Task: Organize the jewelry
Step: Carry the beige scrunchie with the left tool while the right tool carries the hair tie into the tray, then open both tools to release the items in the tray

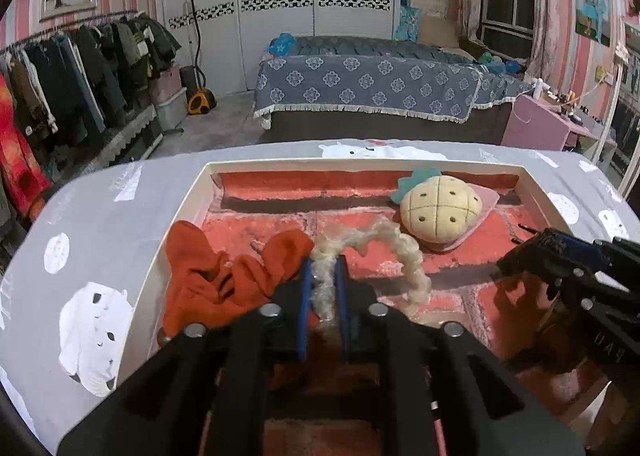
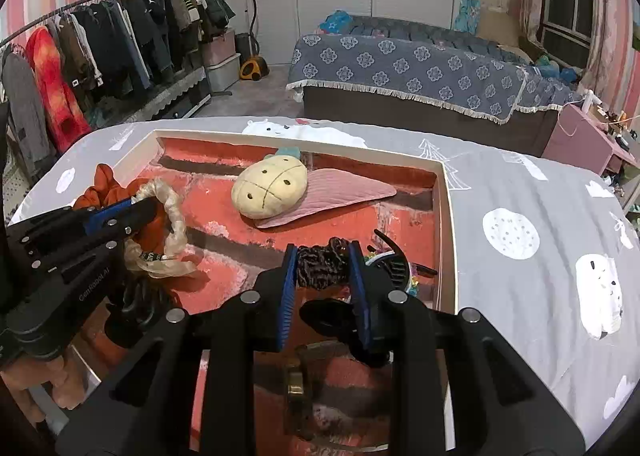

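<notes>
A white-walled tray (image 1: 188, 199) with a red brick-pattern floor lies on the grey bedspread. My left gripper (image 1: 325, 266) is shut on a cream sheer scrunchie (image 1: 404, 252), which also shows in the right wrist view (image 2: 172, 215), held just above the tray floor beside an orange scrunchie (image 1: 224, 280). My right gripper (image 2: 323, 256) has its jaws around a dark braided scrunchie (image 2: 322, 264) at the tray's right side, with blue pads on both flanks. It shows from the side in the left wrist view (image 1: 520, 260).
A pineapple plush clip (image 2: 270, 187) on a pink leaf pad (image 2: 344, 191) sits at the tray's back. Black hair clips (image 2: 396, 264) lie by the right wall (image 2: 446, 240). A brown clip (image 2: 296, 380) lies under my right gripper. Bed and clothes rack stand behind.
</notes>
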Action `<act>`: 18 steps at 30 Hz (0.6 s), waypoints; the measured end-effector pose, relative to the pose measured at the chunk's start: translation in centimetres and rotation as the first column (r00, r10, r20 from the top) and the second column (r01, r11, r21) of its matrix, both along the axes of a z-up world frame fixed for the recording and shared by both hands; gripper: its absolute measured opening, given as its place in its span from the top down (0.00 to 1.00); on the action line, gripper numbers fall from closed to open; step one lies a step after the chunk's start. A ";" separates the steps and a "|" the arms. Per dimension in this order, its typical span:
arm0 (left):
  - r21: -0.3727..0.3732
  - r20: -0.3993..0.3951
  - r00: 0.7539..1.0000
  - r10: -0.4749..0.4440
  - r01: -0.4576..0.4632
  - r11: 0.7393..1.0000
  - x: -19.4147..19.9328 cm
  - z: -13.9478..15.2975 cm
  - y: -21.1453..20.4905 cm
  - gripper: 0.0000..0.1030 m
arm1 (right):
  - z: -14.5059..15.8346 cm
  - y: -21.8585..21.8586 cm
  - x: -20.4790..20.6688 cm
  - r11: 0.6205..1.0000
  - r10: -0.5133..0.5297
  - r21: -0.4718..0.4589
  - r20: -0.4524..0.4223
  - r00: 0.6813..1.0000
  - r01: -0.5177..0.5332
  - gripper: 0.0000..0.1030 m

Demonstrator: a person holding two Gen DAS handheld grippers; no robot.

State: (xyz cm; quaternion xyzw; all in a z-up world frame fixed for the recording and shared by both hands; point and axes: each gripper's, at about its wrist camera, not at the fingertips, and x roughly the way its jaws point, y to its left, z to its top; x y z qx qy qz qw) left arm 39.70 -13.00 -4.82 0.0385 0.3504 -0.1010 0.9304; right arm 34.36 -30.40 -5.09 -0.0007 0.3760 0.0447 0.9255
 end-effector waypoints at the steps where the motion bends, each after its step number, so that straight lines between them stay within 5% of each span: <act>1: -0.007 -0.001 1.000 0.003 -0.003 1.000 0.0 0.1 0.1 0.76 | 0.0 0.0 -0.1 1.000 0.002 -0.001 -0.001 1.000 -0.002 0.71; 2: -0.010 0.000 1.000 0.006 -0.006 1.000 0.0 0.1 0.2 0.68 | 0.1 0.1 -0.2 1.000 0.004 0.000 -0.003 1.000 -0.004 0.66; 4: -0.019 0.008 1.000 0.011 -0.011 1.000 0.0 0.4 0.3 0.56 | 0.4 -0.1 -0.2 1.000 -0.006 -0.001 0.003 1.000 0.006 0.39; 8: -0.005 0.020 1.000 0.016 -0.016 1.000 -0.5 1.0 0.2 0.44 | 1.6 -0.4 -0.7 1.000 -0.007 0.004 0.020 1.000 0.007 0.39; 14: -0.032 0.132 0.991 0.036 -0.032 0.999 -3.1 6.1 1.0 0.29 | 7.2 -1.9 -3.2 1.000 -0.024 -0.006 0.121 0.992 0.024 0.32; 18: -0.026 0.168 0.985 0.050 -0.046 0.999 -5.2 9.3 2.5 0.29 | 10.8 -3.5 -6.0 0.999 -0.050 0.014 0.186 0.981 0.048 0.29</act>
